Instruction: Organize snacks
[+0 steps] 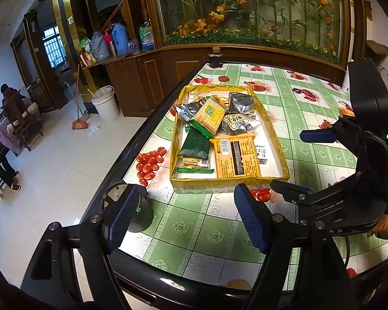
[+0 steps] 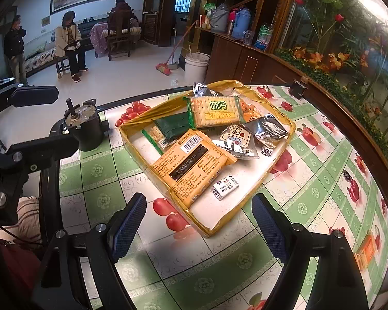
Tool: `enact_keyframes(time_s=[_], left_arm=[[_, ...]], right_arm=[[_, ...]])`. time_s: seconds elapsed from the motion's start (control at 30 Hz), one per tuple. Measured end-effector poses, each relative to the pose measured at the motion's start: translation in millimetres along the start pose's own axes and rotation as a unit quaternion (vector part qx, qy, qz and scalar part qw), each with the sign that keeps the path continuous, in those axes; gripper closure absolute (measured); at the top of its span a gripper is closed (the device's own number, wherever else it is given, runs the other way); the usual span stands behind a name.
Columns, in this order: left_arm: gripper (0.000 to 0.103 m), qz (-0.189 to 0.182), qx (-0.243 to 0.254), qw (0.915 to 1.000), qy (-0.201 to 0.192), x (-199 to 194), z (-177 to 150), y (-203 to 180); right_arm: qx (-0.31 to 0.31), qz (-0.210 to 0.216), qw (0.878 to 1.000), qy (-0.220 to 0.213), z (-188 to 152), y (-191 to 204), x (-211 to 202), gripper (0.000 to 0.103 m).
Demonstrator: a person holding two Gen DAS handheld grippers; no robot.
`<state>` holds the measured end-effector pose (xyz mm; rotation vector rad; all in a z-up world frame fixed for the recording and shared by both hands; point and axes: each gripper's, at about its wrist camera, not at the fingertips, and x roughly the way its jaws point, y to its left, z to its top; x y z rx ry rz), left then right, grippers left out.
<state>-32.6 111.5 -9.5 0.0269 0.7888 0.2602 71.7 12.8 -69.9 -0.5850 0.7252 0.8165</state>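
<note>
On a table covered with a green-checked fruit-print cloth (image 1: 214, 235), a shallow yellow cardboard tray (image 1: 227, 184) holds the snacks to be organized. Both grippers hover just short of its near edge: the left gripper (image 1: 187, 221) and the right gripper (image 2: 199, 228) each have their fingers spread wide, holding nothing. Inside the tray, an orange wrapped biscuit pack (image 2: 191, 166) lies nearest, a green-edged cracker pack (image 2: 214, 112) rests on the far heap, with silver foil sachets (image 2: 269, 129) to its right and a small wrapped candy (image 2: 225, 187) alone on the tray floor. All look light; the film wrappers are likely slippery and crinkly, the crackers fragile. A pinch across a pack's narrow width, or on a sealed end flap, appears safest.
</note>
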Motion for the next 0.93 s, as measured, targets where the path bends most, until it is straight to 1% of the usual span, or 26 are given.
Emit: enact_keyframes(time_s=[0.3, 0.5, 0.77, 0.93], left_arm=[[0.027, -0.002, 0.010, 0.9997, 0.020, 13, -5, -9], [0.027, -0.025, 0.015, 0.9984, 0.049, 27, -10, -15], [0.027, -0.025, 0.016, 0.9985, 0.046, 28, -8, -17], [0.027, -0.032, 0.010, 0.9978, 0.057, 31, -6, -14]], right_arm=[[0.007, 0.004, 1.000, 0.006, -7, -8, 1, 0.018], [0.002, 0.011, 1.000, 0.017, -10, -6, 7, 0.018], [0.007, 0.016, 0.999, 0.028, -15, -9, 14, 0.018], [0.005, 0.019, 0.999, 0.030, -15, -9, 16, 0.018]])
